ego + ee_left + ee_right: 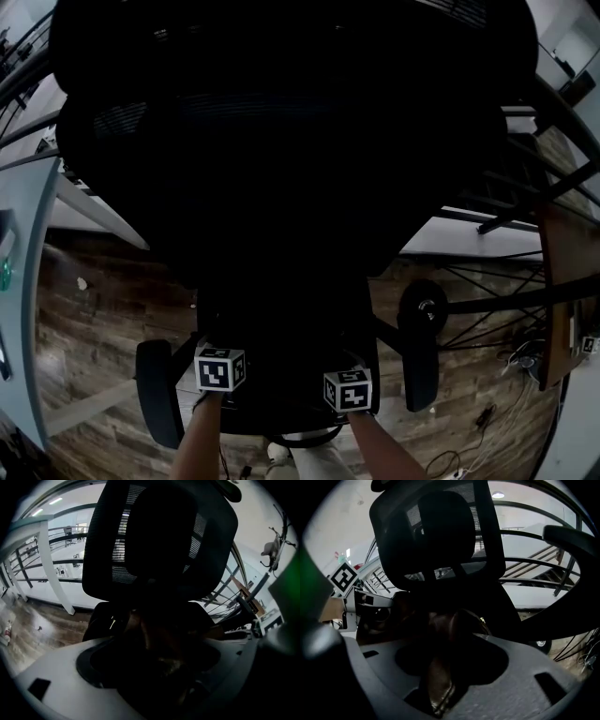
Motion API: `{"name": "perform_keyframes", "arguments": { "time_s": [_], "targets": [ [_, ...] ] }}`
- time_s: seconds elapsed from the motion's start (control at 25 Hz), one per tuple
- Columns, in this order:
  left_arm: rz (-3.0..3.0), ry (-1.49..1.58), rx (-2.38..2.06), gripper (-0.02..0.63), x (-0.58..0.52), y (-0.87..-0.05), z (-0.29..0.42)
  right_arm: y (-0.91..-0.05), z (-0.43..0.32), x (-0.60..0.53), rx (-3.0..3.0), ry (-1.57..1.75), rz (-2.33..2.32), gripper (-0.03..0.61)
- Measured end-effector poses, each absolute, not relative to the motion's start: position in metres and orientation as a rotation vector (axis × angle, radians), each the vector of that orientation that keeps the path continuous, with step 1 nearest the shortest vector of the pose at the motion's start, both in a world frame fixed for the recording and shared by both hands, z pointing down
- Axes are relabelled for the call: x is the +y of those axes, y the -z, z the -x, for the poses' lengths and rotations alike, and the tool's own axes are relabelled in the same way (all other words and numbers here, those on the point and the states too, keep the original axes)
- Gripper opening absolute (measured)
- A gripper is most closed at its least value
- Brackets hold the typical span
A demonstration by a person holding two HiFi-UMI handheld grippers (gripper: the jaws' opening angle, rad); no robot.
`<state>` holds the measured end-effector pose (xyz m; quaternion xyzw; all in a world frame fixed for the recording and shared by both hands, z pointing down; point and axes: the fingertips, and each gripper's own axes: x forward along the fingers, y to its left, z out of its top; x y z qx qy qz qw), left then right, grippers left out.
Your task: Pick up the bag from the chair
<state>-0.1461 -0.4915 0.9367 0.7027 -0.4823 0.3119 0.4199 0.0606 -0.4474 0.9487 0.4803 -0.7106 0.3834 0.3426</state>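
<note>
A dark brown leather bag [157, 630] [457, 623] lies on the seat of a black mesh office chair [281, 141], against its backrest [159, 536] [436, 536]. In the head view the bag is lost in the dark. My left gripper [161, 674] is low over the seat, with a brown handle running down between its jaws. My right gripper [439, 688] has a brown strap [440, 667] clamped between its jaws. Both marker cubes [220, 368] [348, 388] show at the seat's near edge, side by side. The jaws themselves are very dark.
The chair's armrests [157, 392] [419, 361] flank my grippers. Wood floor [103, 300] lies below, with cables [483, 417] at the right. A pale table edge [33, 234] is at left, a wooden desk [562, 281] at right, and railings [56, 564] stand behind.
</note>
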Motion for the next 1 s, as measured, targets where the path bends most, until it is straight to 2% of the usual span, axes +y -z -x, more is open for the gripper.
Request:
{"name": "perform_keyframes", "arguments": {
  "time_s": [0.08, 0.12, 0.2, 0.32, 0.44, 0.72, 1.0],
  "targets": [
    [-1.746, -0.787, -1.209, 0.403, -0.490, -0.941, 0.147, -0.952, -0.059, -0.448, -1.846, -0.995, -1.242, 0.175],
    [-1.739, -0.800, -1.218, 0.380, -0.490, -0.943, 0.149, -0.953, -0.058, -0.448, -1.846, -0.992, -1.239, 0.173],
    [-1.728, -0.821, -1.242, 0.241, -0.490, -0.945, 0.152, -0.952, -0.057, -0.449, -1.842, -0.986, -1.232, 0.133],
    [-1.726, -0.854, -1.242, 0.166, -0.484, -0.946, 0.152, -0.950, -0.055, -0.448, -1.841, -0.981, -1.228, 0.073],
    [-1.752, -0.883, -1.242, 0.105, -0.479, -0.941, 0.152, -0.946, -0.054, -0.447, -1.850, -0.954, -1.225, 0.044],
    [-1.770, -0.861, -1.295, 0.029, -0.454, -0.926, 0.155, -0.926, -0.044, -0.439, -1.872, -0.919, -1.224, 0.021],
    [-1.767, -0.778, -1.300, 0.021, -0.423, -0.896, 0.152, -0.892, -0.044, -0.420, -1.890, -0.895, -1.261, 0.017]
  ]
}}
